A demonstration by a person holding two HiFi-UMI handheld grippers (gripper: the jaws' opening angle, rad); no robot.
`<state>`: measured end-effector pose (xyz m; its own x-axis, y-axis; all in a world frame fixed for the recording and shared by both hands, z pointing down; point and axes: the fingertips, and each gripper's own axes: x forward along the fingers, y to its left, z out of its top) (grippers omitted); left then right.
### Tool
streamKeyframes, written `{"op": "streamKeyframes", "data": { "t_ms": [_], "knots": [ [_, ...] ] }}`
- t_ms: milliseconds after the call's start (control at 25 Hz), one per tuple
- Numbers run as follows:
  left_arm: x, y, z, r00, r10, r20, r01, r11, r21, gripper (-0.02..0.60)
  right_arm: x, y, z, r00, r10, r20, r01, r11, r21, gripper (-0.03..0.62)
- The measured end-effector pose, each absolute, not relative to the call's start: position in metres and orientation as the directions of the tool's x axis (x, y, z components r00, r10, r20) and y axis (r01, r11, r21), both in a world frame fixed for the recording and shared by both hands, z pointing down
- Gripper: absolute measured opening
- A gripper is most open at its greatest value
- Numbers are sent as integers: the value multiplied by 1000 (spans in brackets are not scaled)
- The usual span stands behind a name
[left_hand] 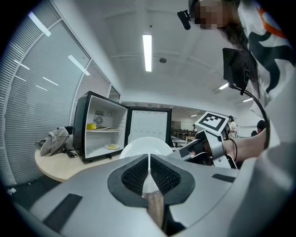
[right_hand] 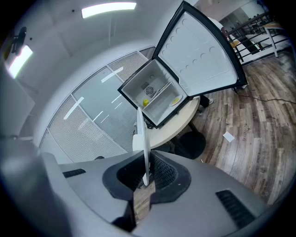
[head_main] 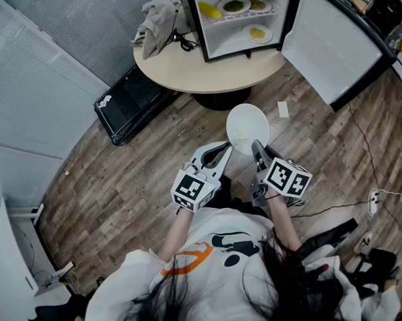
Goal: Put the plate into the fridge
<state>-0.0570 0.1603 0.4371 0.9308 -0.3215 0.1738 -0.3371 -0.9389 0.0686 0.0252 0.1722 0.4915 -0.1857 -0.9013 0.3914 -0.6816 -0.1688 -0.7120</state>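
Head view: left gripper (head_main: 226,151) and right gripper (head_main: 257,149) both clamp a round white plate (head_main: 247,128), short of the open black fridge (head_main: 241,22) on a beige table (head_main: 204,70). Left gripper view: rim pinched, fridge mouth open ahead. Right gripper view: rim pinched, door (right_hand: 199,55) swung wide.

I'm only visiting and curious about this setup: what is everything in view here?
plate: one, white, empty, held over the floor by both grippers
fridge: one, black outside, white inside, on the table, door open
dishes: three, white with food, two on the fridge's upper shelf, one lower
table: one, beige, round, ahead of the person
cloth: one, grey, on the table left of the fridge
case: one, black, on the floor left of the table
paper: one scrap, white, on the wood floor
left gripper: one, grey, shut on the plate's rim
right gripper: one, grey, shut on the plate's rim
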Motion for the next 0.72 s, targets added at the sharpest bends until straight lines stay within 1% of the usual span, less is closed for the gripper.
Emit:
{"op": "streamKeyframes", "data": {
  "t_ms": [480, 720],
  "knots": [
    [-44, 107, 439, 937, -298, 182, -316, -946, 78, 11, 40, 121, 492, -149, -896, 417, -691, -208, -693, 31],
    [-44, 63, 438, 939, -294, 180, -313, -946, 85, 11, 40, 84, 496, -156, -890, 429, -682, -217, -698, 31]
  ]
}}
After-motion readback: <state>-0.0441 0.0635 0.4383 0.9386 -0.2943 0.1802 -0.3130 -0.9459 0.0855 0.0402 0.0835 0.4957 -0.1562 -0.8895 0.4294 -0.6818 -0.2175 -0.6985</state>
